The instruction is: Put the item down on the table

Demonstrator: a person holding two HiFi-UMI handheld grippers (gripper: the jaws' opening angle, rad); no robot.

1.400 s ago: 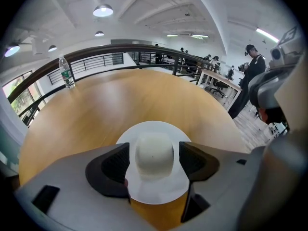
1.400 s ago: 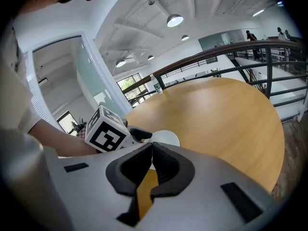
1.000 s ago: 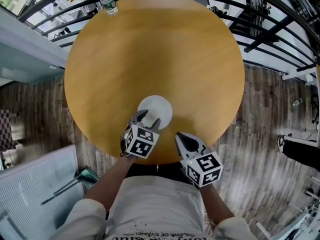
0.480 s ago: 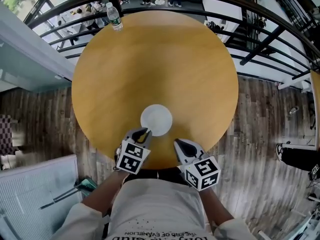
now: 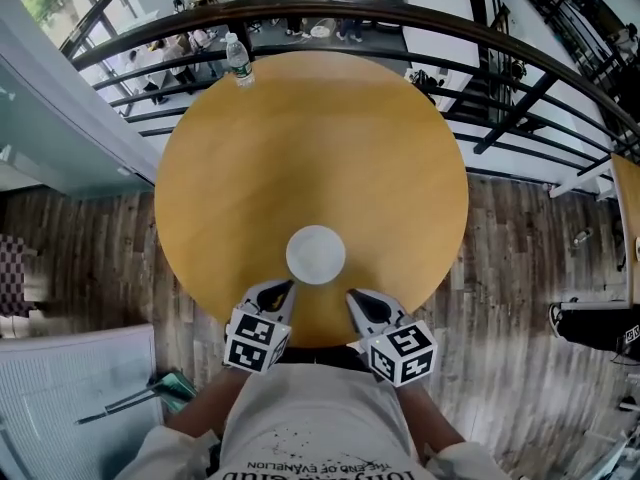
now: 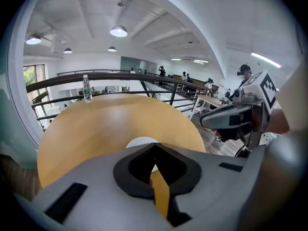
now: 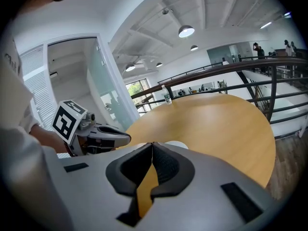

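A white round dish (image 5: 316, 254) lies flat on the round wooden table (image 5: 310, 138), near its front edge. My left gripper (image 5: 286, 287) hovers just short of the dish's near left rim. Its jaws have just been closing and now stand shut with nothing between them (image 6: 154, 146); the dish (image 6: 140, 141) shows beyond the tips. My right gripper (image 5: 352, 296) is shut and empty at the dish's near right side, jaws meeting (image 7: 152, 144) in front of the dish (image 7: 176, 144). Neither gripper touches the dish.
A clear water bottle (image 5: 237, 60) stands at the table's far left edge. A dark metal railing (image 5: 520, 88) curves behind the table, with people on a lower floor beyond. Wooden floor surrounds the table; a grey panel (image 5: 60, 398) lies at the lower left.
The left gripper, open at the dish's rim a second ago, has drawn back towards me, risen and shut empty. The right gripper pulled back slightly. The dish stays on the table.
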